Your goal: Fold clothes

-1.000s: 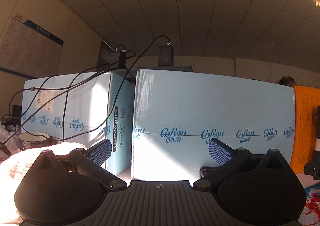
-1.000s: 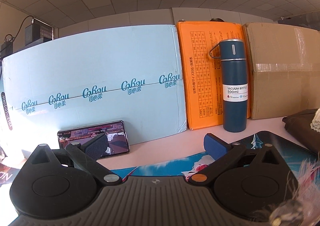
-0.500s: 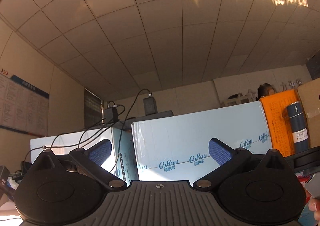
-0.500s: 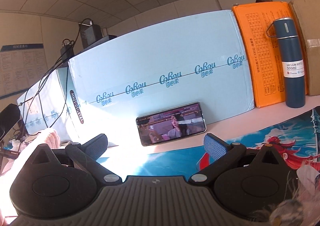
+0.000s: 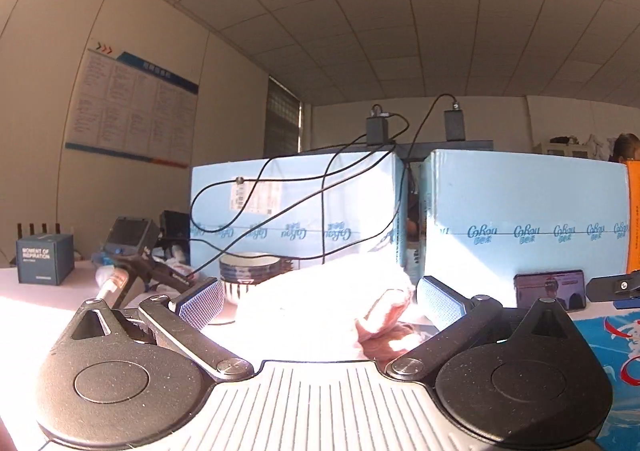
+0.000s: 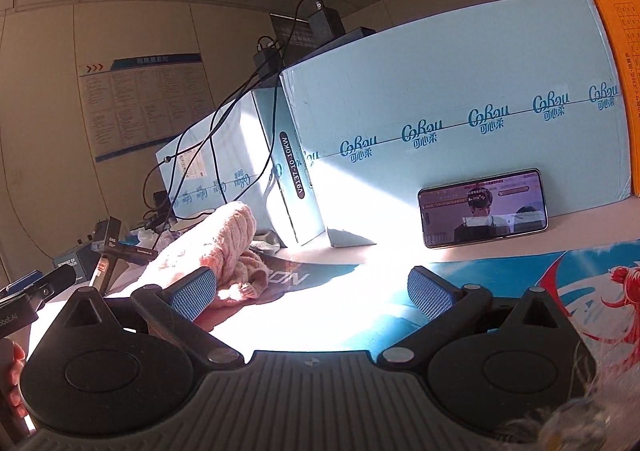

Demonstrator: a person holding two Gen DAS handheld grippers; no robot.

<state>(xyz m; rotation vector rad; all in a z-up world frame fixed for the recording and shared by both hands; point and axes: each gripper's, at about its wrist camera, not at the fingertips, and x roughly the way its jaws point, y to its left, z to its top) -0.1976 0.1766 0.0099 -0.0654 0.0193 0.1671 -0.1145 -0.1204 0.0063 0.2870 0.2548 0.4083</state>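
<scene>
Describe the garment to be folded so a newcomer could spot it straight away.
Find the two big pale-blue boxes at the back of the table, then look in front of the gap between them. There a pink knitted sweater lies bunched in a heap, partly on the printed mat. It is the only soft, fuzzy pink thing, unlike the striped bowl behind it or the phone leaning on the box.

A sweater [image 6: 208, 247] lies on the mat [image 6: 500, 275], left of a phone [image 6: 483, 207] leaning against a box [image 6: 460, 91].
</scene>
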